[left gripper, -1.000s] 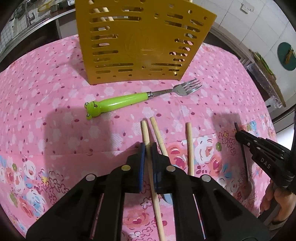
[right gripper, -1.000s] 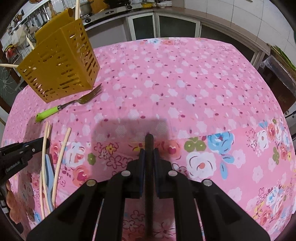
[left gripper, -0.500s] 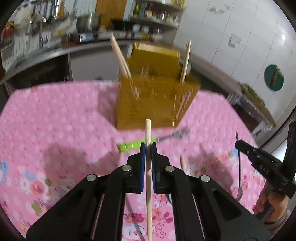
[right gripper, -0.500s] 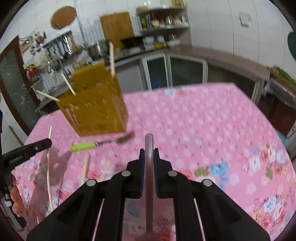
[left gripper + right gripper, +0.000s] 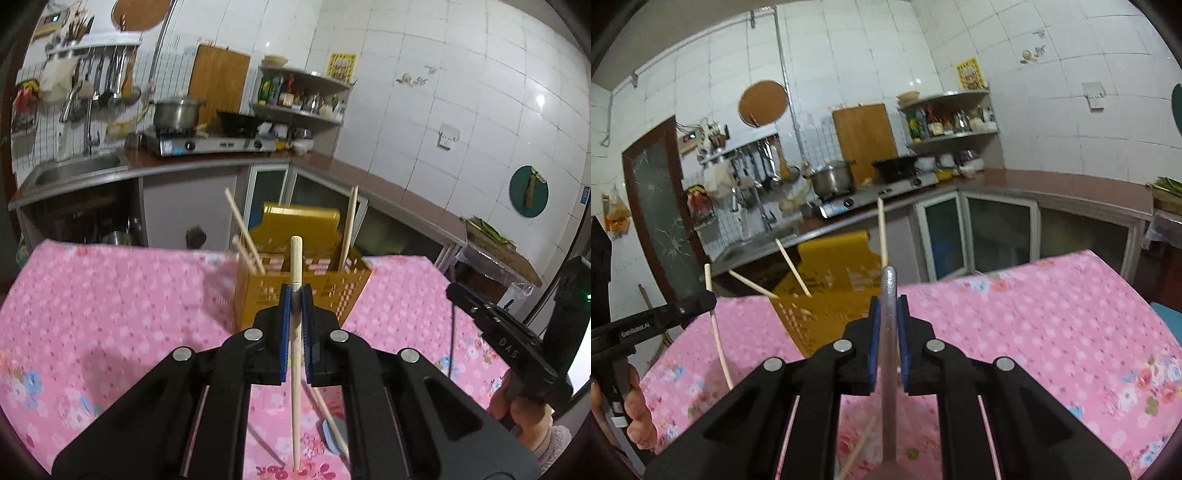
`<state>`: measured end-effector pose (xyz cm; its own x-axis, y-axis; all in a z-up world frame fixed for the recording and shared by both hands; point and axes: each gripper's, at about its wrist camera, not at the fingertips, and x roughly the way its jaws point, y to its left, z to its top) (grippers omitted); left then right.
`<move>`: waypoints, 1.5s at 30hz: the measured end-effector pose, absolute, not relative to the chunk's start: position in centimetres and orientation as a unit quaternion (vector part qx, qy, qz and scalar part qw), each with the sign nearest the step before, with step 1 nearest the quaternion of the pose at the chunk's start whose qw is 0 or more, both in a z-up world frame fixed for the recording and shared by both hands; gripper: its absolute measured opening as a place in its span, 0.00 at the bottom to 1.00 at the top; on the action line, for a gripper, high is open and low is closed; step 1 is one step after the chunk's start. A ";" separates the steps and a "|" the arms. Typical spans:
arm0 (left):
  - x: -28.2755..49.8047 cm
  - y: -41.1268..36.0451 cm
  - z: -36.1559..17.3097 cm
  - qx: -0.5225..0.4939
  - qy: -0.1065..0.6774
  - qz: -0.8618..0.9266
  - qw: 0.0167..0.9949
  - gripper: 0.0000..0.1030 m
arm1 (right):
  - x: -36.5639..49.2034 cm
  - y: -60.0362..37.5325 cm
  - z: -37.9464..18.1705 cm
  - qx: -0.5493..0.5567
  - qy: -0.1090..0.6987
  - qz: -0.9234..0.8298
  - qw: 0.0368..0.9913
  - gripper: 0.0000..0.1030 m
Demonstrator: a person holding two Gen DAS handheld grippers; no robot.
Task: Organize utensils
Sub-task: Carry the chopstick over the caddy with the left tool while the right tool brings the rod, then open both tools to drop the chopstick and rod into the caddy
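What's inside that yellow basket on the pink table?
Three wooden chopsticks stand in the yellow basket, ends leaning out over its rim. Its slotted walls hide their lower ends and anything lying at the bottom.

Holder [image 5: 301, 291] stood on table [image 5: 110, 295], w/ chopsticks [image 5: 243, 229] leaning inside. Counter w/ stove [image 5: 207, 142] ran behind table; sink [image 5: 79, 170] left of stove. Loose chopstick [image 5: 327, 417] lay on table nr front edge.

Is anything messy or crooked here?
A bit. The chopsticks in the yellow holder lean out at different angles instead of standing straight, and one loose chopstick lies on the pink tablecloth.
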<state>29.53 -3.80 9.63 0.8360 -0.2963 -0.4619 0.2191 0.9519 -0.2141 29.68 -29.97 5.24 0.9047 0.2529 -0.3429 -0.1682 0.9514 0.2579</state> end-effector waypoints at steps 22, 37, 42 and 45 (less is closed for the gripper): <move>35.9 -5.2 20.6 -0.038 0.090 -0.097 0.991 0.04 | 38.1 -26.5 12.0 0.117 0.053 0.131 0.983 0.09; 42.6 -6.7 12.9 -0.023 0.118 -0.092 0.988 0.04 | 44.6 -25.1 7.3 0.110 0.052 0.135 0.983 0.09; 42.8 -5.7 10.9 -0.031 0.152 -0.091 0.984 0.05 | 43.8 -24.9 5.0 0.086 0.084 0.136 0.983 0.09; 42.7 -4.9 10.2 -0.043 0.178 -0.092 0.979 0.06 | 43.3 -24.7 4.3 0.073 0.112 0.136 0.982 0.09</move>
<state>42.69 -4.92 10.20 0.9200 -0.1955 -0.3396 0.1648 0.9793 -0.1173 43.34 -24.71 4.28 0.9379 0.2840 -0.1994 -0.2511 0.9521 0.1747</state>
